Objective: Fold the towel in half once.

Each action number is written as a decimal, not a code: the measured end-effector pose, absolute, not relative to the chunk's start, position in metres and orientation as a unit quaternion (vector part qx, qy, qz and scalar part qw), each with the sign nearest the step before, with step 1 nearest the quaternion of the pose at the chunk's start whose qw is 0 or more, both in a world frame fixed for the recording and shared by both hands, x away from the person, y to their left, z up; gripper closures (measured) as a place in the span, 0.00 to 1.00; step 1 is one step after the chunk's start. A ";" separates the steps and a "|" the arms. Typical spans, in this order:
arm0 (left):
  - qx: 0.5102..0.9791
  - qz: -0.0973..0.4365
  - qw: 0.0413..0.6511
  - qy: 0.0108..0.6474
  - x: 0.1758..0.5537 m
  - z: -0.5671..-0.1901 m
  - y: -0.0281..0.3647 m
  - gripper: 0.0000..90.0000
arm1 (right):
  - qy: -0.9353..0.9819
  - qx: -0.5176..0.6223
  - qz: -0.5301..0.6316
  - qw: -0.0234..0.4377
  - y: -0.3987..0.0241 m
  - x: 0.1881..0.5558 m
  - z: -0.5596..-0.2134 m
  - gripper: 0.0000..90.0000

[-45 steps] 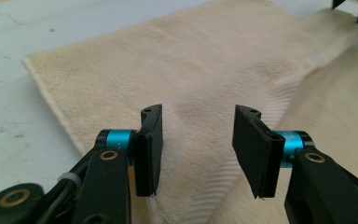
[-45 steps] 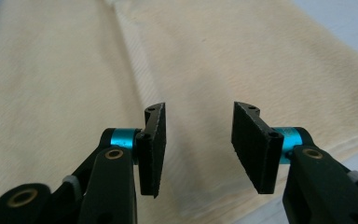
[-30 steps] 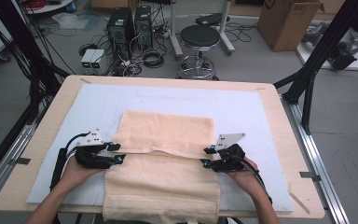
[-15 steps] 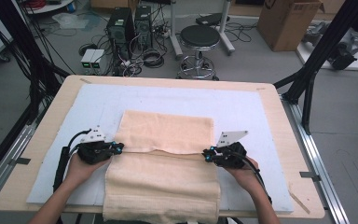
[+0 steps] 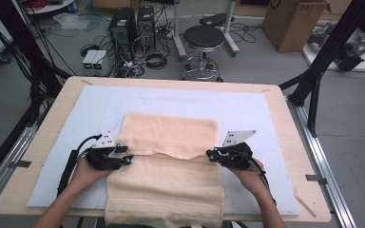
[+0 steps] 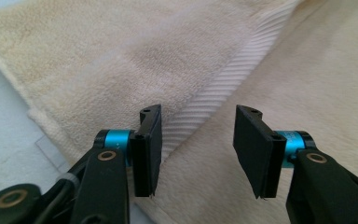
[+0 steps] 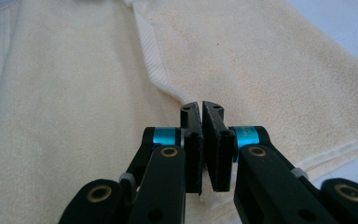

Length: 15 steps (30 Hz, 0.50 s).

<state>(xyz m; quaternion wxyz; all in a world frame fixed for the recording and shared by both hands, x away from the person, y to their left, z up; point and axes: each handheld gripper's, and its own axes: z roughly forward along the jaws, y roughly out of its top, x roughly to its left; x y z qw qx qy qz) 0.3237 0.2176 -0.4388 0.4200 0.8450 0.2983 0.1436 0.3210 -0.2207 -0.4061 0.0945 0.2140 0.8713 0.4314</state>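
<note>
towel (image 5: 166,166) edge between left fingers (image 6: 148,149)

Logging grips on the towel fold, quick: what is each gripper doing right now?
Left gripper: open, jaws have just been opening over the towel, nothing pinched.
Right gripper: shut, nothing visibly held.

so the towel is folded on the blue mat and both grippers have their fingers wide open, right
Not quite. The towel is folded on the blue mat, but just the left gripper is open. The right gripper view shows the right gripper shut at the fold's edge.
</note>
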 end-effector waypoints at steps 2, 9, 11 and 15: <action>0.835 0.148 0.426 0.315 0.328 -0.438 0.219 0.71 | 0.869 0.220 0.434 0.091 -0.222 0.324 -0.406 0.97; 0.823 0.177 0.435 0.321 0.327 -0.431 0.222 0.98 | 0.860 0.226 0.450 0.087 -0.228 0.325 -0.402 0.97; 0.818 0.182 0.444 0.318 0.323 -0.427 0.224 0.98 | 0.861 0.223 0.449 0.089 -0.228 0.322 -0.400 0.97; 0.806 0.189 0.469 0.308 0.310 -0.413 0.230 0.98 | 0.860 0.213 0.453 0.097 -0.228 0.313 -0.391 0.97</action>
